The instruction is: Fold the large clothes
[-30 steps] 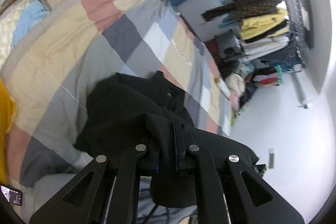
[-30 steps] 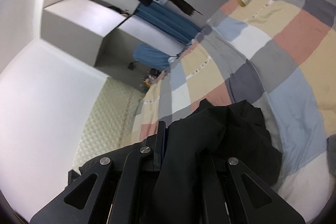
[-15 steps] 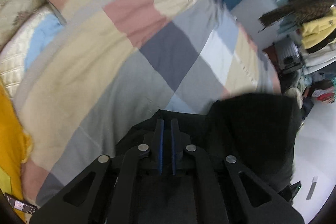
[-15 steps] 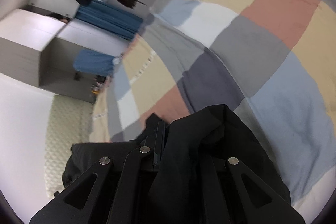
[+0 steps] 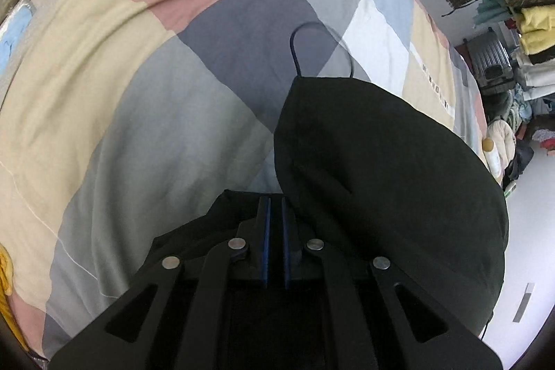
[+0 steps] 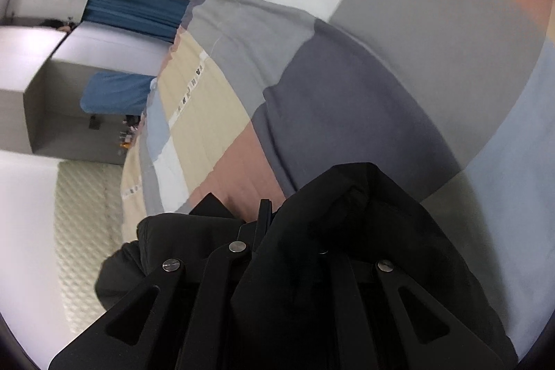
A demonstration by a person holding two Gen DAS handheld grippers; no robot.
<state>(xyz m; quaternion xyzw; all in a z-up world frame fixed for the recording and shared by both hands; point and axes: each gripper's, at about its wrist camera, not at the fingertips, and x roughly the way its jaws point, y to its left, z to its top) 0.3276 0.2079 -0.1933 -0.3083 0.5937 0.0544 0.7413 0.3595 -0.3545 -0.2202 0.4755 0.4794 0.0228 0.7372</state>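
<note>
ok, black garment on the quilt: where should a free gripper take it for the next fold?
Probably the rounded far edge of the black garment, beside its cord loop. It lies flat on the patchwork quilt with open quilt beyond, so come from that far side, low. Both grippers are already shut on its near edge.

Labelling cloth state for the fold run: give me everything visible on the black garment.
The black garment is matte, smooth woven-looking fabric, bunched rather than flat. In the left wrist view a broad rounded panel bulges right of the left gripper, a thin dark cord loop at its top edge lying on the patchwork quilt. The right gripper is draped in folds. Both grippers are shut on it.
</note>
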